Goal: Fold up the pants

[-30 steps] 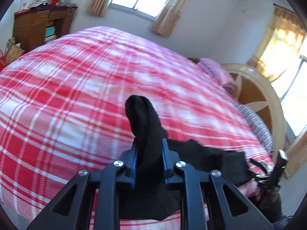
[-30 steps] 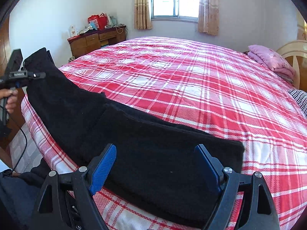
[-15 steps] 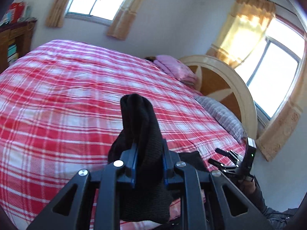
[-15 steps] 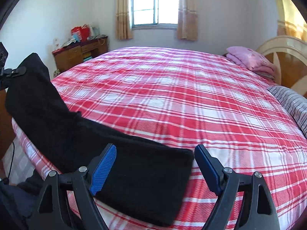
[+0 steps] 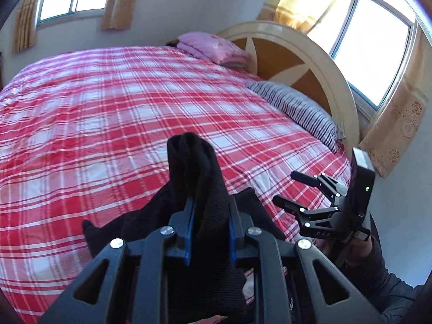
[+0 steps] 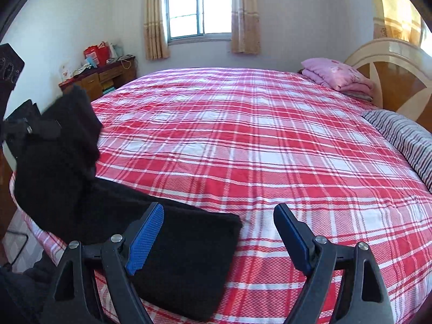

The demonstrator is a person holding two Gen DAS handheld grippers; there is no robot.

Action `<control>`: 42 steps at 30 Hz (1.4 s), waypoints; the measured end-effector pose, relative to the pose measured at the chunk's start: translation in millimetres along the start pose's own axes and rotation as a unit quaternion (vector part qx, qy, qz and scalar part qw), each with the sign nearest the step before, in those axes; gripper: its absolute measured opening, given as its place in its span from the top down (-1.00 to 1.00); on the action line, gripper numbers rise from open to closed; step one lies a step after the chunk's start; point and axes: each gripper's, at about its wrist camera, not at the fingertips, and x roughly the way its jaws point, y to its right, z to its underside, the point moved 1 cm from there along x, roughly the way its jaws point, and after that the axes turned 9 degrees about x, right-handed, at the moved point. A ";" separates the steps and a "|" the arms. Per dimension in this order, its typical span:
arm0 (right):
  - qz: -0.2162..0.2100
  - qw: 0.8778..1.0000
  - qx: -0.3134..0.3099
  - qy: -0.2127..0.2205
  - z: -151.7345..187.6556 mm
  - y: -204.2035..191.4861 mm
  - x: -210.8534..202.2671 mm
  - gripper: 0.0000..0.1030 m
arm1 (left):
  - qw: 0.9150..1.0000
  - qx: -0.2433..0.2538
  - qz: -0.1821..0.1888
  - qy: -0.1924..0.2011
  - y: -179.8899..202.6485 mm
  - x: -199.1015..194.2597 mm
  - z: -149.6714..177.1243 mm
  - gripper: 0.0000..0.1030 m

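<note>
Black pants (image 6: 172, 253) lie along the near edge of a bed with a red plaid cover (image 6: 256, 140). My left gripper (image 5: 209, 210) is shut on one end of the pants (image 5: 194, 167) and holds it lifted above the bed; that raised end also shows at the left of the right wrist view (image 6: 59, 145). My right gripper (image 6: 218, 232) is open and empty, just above the flat end of the pants. It also appears open in the left wrist view (image 5: 289, 189), at the right.
A folded pink blanket (image 6: 337, 77) and a striped pillow (image 6: 405, 140) lie by the curved headboard (image 5: 305, 62). A wooden desk with clutter (image 6: 100, 75) stands at the far left wall. Windows with curtains are behind the bed.
My left gripper has swung right with the pants end, toward the headboard side. The pants on the bed have shifted left in the right view, and my right gripper has stayed open.
</note>
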 end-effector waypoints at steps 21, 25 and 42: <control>-0.023 0.991 0.122 -0.050 2.6 57.0 25.0 -0.64 | 0.991 0.115 -0.055 0.043 63.7 47.5 41.3 -0.50; -0.090 0.988 0.087 -0.086 11.6 17.6 25.4 -0.64 | 0.980 0.101 -0.155 0.075 27.7 20.4 58.2 -0.92; -0.070 0.989 0.037 -0.125 53.4 1.8 23.0 0.89 | 0.977 0.016 -0.209 0.027 -39.8 39.4 101.6 -0.92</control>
